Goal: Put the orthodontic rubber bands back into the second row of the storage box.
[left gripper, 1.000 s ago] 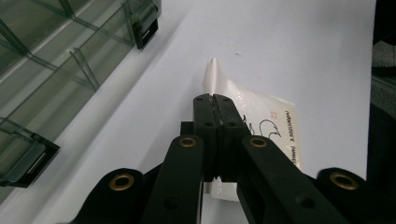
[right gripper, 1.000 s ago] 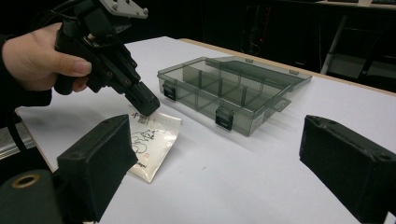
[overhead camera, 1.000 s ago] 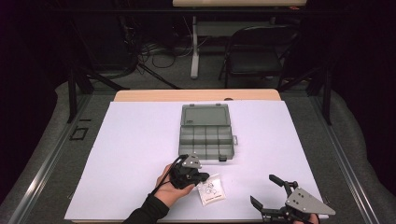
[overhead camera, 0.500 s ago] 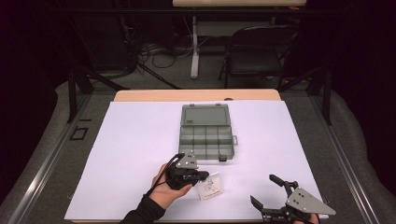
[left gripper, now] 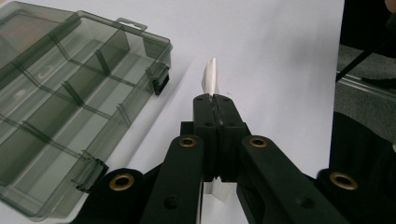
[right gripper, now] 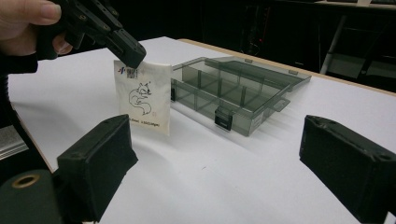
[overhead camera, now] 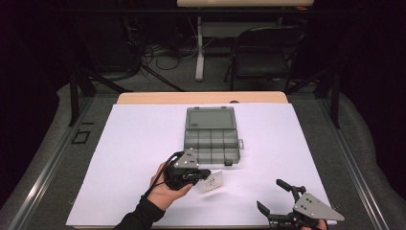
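Packet (overhead camera: 211,182) hangs low in the high view's centre, clear of the paper, pinched by my left gripper (overhead camera: 200,175) just below the open box (overhead camera: 211,139). My right gripper (overhead camera: 275,199) rests lower right, jaws spread, holding nothing.

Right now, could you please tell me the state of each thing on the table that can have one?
Smoky translucent plastic organiser box: lid open and laid flat, compartments look empty.
Small white paper packet with a printed squirrel: lifted off the white table cover, hanging by its top edge.
Left gripper: jaws shut on the packet.
Right gripper: jaws open, holding nothing.
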